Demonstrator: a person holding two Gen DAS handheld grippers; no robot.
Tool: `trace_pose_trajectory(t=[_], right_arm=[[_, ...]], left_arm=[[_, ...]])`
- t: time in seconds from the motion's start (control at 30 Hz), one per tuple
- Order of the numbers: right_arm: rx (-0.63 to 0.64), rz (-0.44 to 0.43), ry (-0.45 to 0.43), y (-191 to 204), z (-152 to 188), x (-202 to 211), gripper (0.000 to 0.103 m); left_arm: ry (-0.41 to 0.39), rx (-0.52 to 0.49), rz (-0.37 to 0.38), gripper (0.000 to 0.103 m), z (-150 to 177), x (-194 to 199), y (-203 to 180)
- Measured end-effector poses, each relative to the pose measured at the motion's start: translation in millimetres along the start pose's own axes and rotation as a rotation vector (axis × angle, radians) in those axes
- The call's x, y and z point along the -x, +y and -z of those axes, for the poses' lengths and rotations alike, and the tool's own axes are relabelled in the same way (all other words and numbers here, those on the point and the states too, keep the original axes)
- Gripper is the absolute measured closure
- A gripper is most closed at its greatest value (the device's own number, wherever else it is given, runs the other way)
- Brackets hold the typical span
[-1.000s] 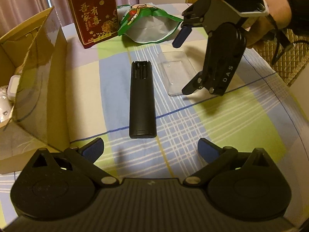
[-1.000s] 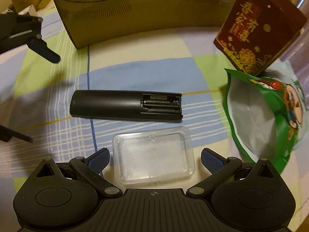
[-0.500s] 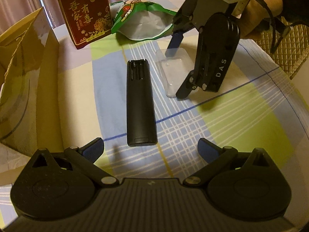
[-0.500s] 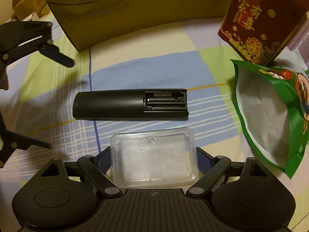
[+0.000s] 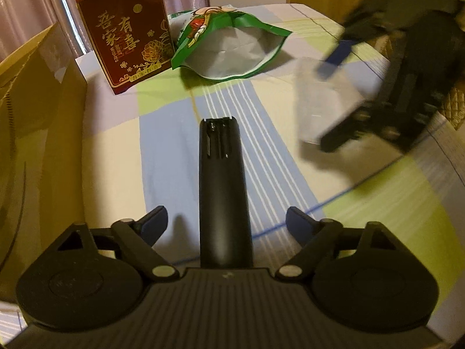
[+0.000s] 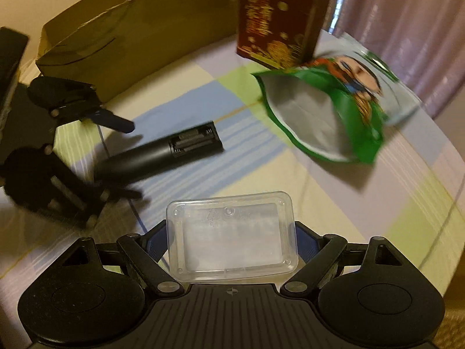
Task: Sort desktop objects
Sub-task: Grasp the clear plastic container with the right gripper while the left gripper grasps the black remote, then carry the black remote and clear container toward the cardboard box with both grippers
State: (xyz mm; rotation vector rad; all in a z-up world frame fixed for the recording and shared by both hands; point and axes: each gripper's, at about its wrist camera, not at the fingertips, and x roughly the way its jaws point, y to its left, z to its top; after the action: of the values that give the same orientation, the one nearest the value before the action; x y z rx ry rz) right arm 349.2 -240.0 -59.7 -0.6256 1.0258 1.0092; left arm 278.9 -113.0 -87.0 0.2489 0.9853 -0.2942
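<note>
I'm looking down on a tabletop (image 5: pixel 363 212) covered with a checked cloth in pale blue, lime green, cream and lilac, crossed by thin blue and yellow lines. Pinkish curtains (image 6: pixel 407 14) hang behind its far edge, and a tan cardboard box (image 5: pixel 37 93) stands on the left side.

My left hand-held gripper (image 5: pixel 226 224) has just been closing, and the near end of the black remote control (image 5: pixel 222 192) lies between its blue pads, which stand clear of it on both sides. The remote lies flat on the cloth, its open battery compartment at the far end.

My right hand-held gripper (image 6: pixel 231 241) is pinching the clear plastic box (image 6: pixel 232 235), 1 pad pressed on each short side; in the left wrist view, though blurred, the box looks lifted off the cloth.

Beyond the remote, a dark red carton with gold Chinese characters (image 5: pixel 125 29) stands upright, and an opened green snack bag (image 5: pixel 229 46) lies just beside it, its silver lining showing.
</note>
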Motion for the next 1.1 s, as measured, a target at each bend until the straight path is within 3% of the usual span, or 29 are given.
trace_pose_trajectory(t=[0.13,0.27,0.33,0.57,1.1], right_arm=[[-0.044,0.000,-0.010,2.3,12.7,3.0,0.017],[-0.070,-0.006,-0.023,7.5,21.1,8.1,0.017],[-0.071,-0.008,-0.026,11.0,21.9,9.0,0.017],[-0.079,-0.016,-0.050,22.6,23.9,14.0,0.017],[-0.087,-0.042,-0.067,67.5,40.6,27.2,0.017]], left_arm=[[0.001,0.025,-0.004,0.043,-6.4,-10.2,4.4],[-0.002,0.046,0.003,0.052,-11.0,-15.5,8.8],[0.002,0.051,0.018,0.069,-13.3,-16.2,8.9],[0.024,0.034,0.025,0.070,-7.1,-8.3,3.0],[0.090,0.037,0.057,0.070,81.7,61.2,-5.6]])
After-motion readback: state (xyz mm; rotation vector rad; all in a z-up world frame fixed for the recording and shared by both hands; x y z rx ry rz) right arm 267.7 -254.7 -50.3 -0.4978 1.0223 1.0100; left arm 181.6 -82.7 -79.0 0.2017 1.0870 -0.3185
